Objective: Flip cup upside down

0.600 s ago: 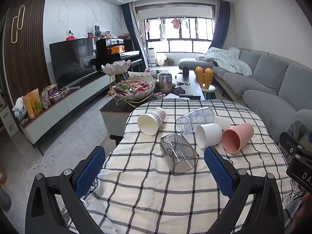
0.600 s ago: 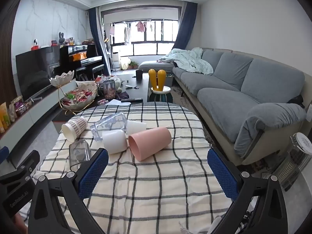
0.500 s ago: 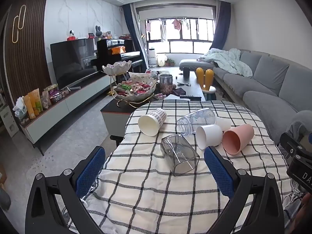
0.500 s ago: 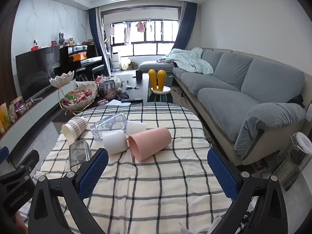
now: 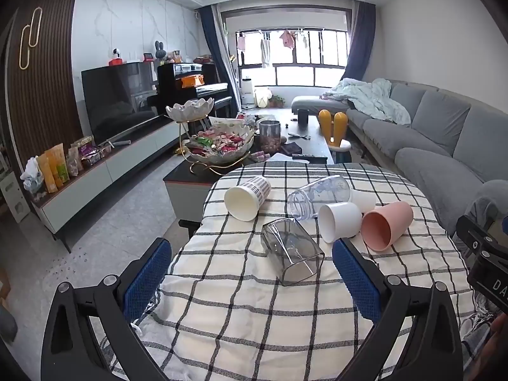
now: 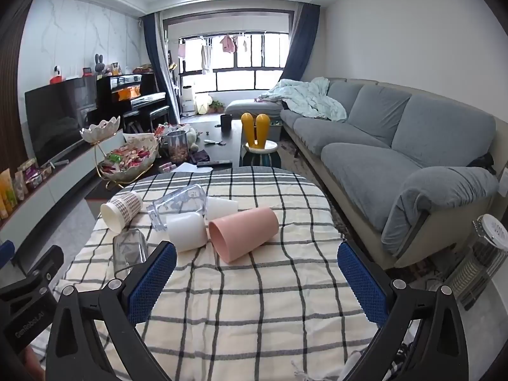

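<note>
Several cups lie on their sides on the checked tablecloth (image 5: 241,298). A grey clear cup (image 5: 290,250) lies nearest my left gripper (image 5: 252,277), which is open and empty just short of it. Beyond lie a plaid paper cup (image 5: 247,197), a clear bottle-like cup (image 5: 319,195), a white cup (image 5: 339,220) and a pink cup (image 5: 385,223). In the right wrist view my right gripper (image 6: 255,281) is open and empty, short of the pink cup (image 6: 244,233) and white cup (image 6: 187,231); the grey cup (image 6: 130,250) lies to the left.
A grey sofa (image 6: 397,155) runs along the right. A dark coffee table (image 5: 250,162) with a candy bowl (image 5: 220,147) stands beyond the table. A TV cabinet (image 5: 95,165) lines the left wall. A heater (image 6: 482,257) stands on the floor at the right.
The left wrist view has shifted very slightly; the cups have not moved. Both grippers stay open and empty.
</note>
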Action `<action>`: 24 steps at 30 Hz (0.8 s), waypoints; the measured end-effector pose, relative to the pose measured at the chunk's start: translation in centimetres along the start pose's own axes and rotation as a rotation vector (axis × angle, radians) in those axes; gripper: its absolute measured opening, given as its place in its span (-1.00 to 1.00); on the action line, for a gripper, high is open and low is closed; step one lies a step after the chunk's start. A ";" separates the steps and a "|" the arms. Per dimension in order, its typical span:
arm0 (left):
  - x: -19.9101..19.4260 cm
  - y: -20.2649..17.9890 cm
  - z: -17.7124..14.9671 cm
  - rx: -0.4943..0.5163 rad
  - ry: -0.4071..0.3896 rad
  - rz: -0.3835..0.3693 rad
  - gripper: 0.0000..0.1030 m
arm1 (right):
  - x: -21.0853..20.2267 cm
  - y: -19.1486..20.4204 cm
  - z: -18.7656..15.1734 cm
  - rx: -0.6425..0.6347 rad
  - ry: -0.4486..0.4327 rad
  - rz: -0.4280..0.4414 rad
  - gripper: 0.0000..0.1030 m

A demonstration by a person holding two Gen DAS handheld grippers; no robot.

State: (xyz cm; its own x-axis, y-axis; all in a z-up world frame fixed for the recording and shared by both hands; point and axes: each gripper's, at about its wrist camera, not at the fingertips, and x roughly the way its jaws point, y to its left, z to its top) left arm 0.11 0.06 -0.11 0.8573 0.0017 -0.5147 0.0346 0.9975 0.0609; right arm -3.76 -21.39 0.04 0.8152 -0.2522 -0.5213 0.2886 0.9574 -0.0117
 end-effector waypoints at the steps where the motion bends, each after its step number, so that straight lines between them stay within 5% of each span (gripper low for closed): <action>1: 0.0 0.0 0.0 0.000 0.000 0.000 1.00 | 0.0 0.0 0.0 0.001 -0.001 0.000 0.98; 24: -0.2 -0.1 0.1 -0.001 0.001 -0.002 1.00 | 0.1 0.0 0.0 0.002 0.003 0.001 0.98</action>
State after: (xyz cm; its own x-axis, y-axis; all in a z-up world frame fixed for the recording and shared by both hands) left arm -0.06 -0.06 0.07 0.8567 0.0002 -0.5158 0.0355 0.9976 0.0593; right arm -3.71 -21.39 -0.02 0.8138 -0.2511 -0.5241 0.2893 0.9572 -0.0095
